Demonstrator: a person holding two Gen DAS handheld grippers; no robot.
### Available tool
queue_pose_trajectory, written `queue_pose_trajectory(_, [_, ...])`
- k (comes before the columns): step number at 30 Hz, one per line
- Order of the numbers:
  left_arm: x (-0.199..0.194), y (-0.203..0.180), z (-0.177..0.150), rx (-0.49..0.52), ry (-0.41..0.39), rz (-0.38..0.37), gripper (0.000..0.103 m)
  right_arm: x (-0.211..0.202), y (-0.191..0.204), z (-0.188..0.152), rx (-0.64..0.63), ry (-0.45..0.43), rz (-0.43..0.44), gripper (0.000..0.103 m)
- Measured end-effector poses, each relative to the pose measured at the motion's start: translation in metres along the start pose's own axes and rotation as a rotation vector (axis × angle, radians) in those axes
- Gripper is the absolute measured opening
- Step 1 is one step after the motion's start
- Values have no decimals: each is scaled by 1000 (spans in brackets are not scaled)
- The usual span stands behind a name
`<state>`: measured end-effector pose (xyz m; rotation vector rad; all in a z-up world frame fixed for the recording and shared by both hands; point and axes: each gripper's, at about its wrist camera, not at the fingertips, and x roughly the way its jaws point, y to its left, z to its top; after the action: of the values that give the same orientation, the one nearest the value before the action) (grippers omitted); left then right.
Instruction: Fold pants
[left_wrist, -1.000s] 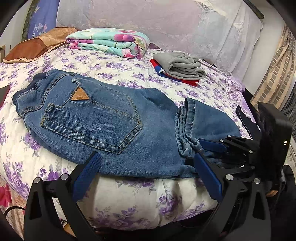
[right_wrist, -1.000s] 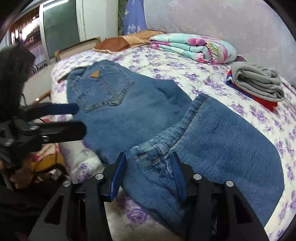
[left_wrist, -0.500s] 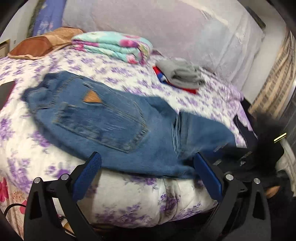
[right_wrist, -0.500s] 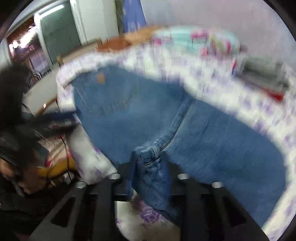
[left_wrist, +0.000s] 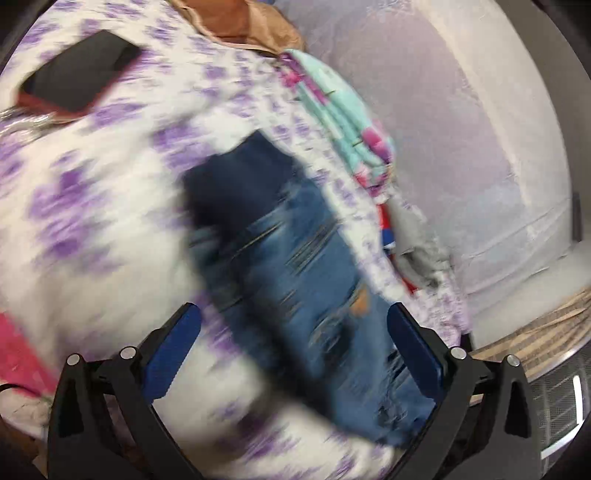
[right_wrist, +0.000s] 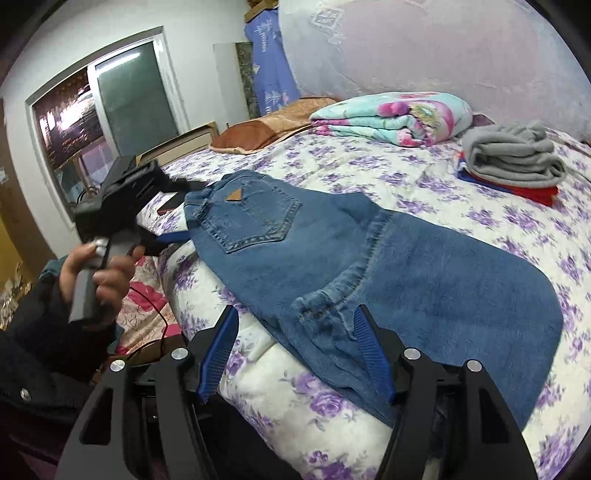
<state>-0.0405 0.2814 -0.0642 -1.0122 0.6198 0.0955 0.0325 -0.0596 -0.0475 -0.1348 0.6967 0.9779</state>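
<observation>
Blue jeans (right_wrist: 332, 251) lie folded on the flowered bed, back pocket and tan patch up, the legs doubled over at the right. My right gripper (right_wrist: 295, 350) is open at the bed's near edge, its jaws on either side of the folded hem, not gripping it. My left gripper (left_wrist: 291, 350) is open and empty; its view is badly blurred and rolled, with the jeans (left_wrist: 295, 288) between and beyond its jaws. In the right wrist view the left gripper (right_wrist: 170, 236) is held by a hand at the waistband end.
A folded floral blanket (right_wrist: 391, 118), a brown pillow (right_wrist: 266, 129) and a pile of grey and red clothes (right_wrist: 513, 158) lie at the back of the bed (right_wrist: 424, 177). A dark phone (left_wrist: 81, 74) lies near the bed's left edge. A window (right_wrist: 99, 110) is at left.
My right gripper has opened and let go of the hem it pinched half a second ago. My left gripper has swung over to the waistband end and rolled; its view now blurs.
</observation>
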Motion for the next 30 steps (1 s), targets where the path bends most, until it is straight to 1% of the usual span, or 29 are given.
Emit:
queue_pose_trajectory(1, [7, 0, 4, -17, 3, -16, 98, -4, -4, 0, 13, -14, -7, 65])
queue_pose_trajectory(2, [19, 1, 10, -34, 12, -2, 98, -8, -4, -2, 19, -22, -12, 65])
queue_pose_trajectory(4, [29, -2, 15, -26, 1, 35, 98, -16, -7, -3, 34, -47, -26, 65])
queue_pose_trajectory(5, [31, -6, 17, -22, -3, 39, 95, -19, -9, -4, 40, -58, -34, 65])
queue_pose_trajectory(6, [31, -8, 17, -27, -11, 36, 90, -23, -11, -5, 46, -69, -41, 65])
queue_pose_trajectory(8, [26, -9, 16, -27, -22, 30, 46, -31, -17, -8, 61, -89, -58, 65])
queue_pose_trajectory(9, [21, -9, 15, -23, -31, 25, 39, -38, -22, -10, 77, -107, -68, 65])
queue_pose_trajectory(10, [17, -9, 14, -12, -37, 23, 35, -42, -26, -13, 93, -118, -72, 65])
queue_pose_trajectory(11, [13, -16, 12, 28, -52, 44, 34, -46, -31, -15, 110, -128, -76, 65])
queue_pose_trajectory(13, [6, -36, 6, 130, -93, 91, 32, -56, -43, -20, 152, -152, -93, 65])
queue_pose_trajectory(14, [0, -54, 1, 202, -123, 116, 31, -60, -50, -23, 172, -163, -102, 65])
queue_pose_trajectory(16, [-10, -88, -11, 327, -164, 131, 31, -72, -64, -27, 209, -192, -128, 65])
queue_pose_trajectory(18, [-20, -145, -36, 545, -211, 160, 31, -85, -75, -32, 236, -222, -156, 65])
queue_pose_trajectory(19, [-22, -174, -55, 668, -227, 179, 31, -93, -82, -34, 250, -241, -175, 65])
queue_pose_trajectory(20, [-24, -192, -70, 750, -234, 185, 31, -103, -89, -38, 267, -262, -198, 65])
queue_pose_trajectory(21, [-22, -218, -92, 858, -233, 182, 31, -111, -96, -40, 283, -282, -216, 65])
queue_pose_trajectory(22, [-20, -232, -108, 922, -225, 177, 31, -122, -104, -44, 308, -306, -233, 65])
queue_pose_trajectory(23, [-12, -252, -130, 1002, -194, 158, 32, -130, -112, -48, 328, -325, -249, 65])
queue_pose_trajectory(24, [1, -265, -149, 1054, -145, 134, 34, -137, -118, -52, 344, -340, -266, 65])
queue_pose_trajectory(25, [12, -271, -161, 1083, -98, 117, 43, -146, -124, -57, 361, -353, -287, 65])
queue_pose_trajectory(26, [36, -276, -182, 1125, 1, 95, 48, -151, -129, -62, 375, -357, -305, 65])
queue_pose_trajectory(27, [61, -275, -200, 1160, 93, 97, 49, -154, -133, -66, 389, -355, -315, 65])
queue_pose_trajectory(28, [76, -272, -211, 1174, 153, 104, 49, -157, -139, -73, 415, -349, -320, 65])
queue_pose_trajectory(29, [102, -263, -226, 1185, 270, 116, 49, -159, -140, -76, 426, -343, -322, 65])
queue_pose_trajectory(30, [116, -256, -233, 1179, 335, 118, 49, -160, -142, -80, 434, -336, -324, 65])
